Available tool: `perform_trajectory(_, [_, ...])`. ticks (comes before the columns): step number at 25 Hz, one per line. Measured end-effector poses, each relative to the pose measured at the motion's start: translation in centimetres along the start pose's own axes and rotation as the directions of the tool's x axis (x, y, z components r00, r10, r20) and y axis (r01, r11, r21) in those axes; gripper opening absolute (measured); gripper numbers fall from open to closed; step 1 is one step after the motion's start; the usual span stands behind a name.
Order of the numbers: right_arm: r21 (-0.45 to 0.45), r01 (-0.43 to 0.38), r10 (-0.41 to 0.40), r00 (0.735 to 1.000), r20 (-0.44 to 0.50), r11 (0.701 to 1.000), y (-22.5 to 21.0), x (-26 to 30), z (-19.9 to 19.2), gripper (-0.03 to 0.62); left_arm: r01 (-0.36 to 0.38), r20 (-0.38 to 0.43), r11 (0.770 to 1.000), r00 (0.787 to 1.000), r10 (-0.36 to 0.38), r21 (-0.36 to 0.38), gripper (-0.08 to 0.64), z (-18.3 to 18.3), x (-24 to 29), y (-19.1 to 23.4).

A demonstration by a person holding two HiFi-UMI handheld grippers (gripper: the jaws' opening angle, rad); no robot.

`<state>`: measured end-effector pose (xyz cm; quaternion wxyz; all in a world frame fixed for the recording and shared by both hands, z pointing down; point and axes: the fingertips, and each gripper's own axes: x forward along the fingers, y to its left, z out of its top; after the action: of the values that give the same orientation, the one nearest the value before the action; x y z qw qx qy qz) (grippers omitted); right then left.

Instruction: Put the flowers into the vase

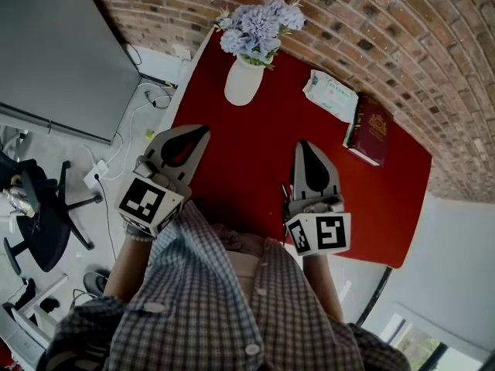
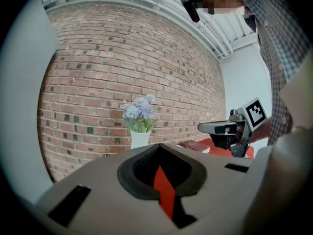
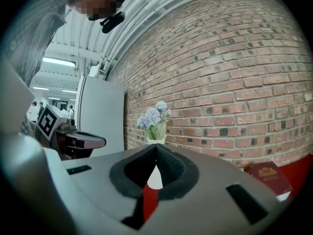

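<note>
Pale blue flowers [image 1: 259, 25] stand in a white vase [image 1: 243, 82] at the far left of the red table [image 1: 255, 153], close to the brick wall. The flowers [image 2: 139, 109] and the vase [image 2: 140, 139] show ahead in the left gripper view, and the flowers [image 3: 154, 117] also rise above the right gripper's closed tips. My left gripper [image 1: 203, 130] hovers at the table's left near edge, shut and empty. My right gripper [image 1: 302, 145] is over the table's near middle, shut with nothing in it. Both point toward the wall.
A white pack of tissues [image 1: 330, 95] and a dark red book [image 1: 370, 128] lie at the table's far right. A grey panel [image 1: 54, 52] and an office chair [image 1: 39, 215] stand on the floor to the left. Cables [image 1: 143, 103] trail by the table's left edge.
</note>
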<state>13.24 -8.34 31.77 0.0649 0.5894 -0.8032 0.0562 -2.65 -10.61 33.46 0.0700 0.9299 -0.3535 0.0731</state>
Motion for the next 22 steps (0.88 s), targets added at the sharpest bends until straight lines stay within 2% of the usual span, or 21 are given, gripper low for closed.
perform_trajectory(4, [-0.032, -0.006, 0.005, 1.000, -0.012, 0.999, 0.26, 0.02, -0.21, 0.006, 0.004, 0.020, 1.000, 1.000, -0.005, 0.009, 0.006, 0.20, 0.10, -0.12])
perform_trajectory(15, [-0.020, -0.015, 0.015, 1.000, 0.006, 1.000, 0.40, 0.27, -0.07, 0.006, 0.012, 0.016, 1.000, 1.000, -0.012, -0.003, 0.006, 0.23, 0.18, -0.38])
perform_trajectory(22, [-0.010, -0.011, 0.011, 1.000, -0.025, 1.000, 0.33, 0.19, -0.69, 0.006, 0.011, 0.019, 1.000, 1.000, -0.011, 0.006, 0.006, 0.16, 0.16, -0.36])
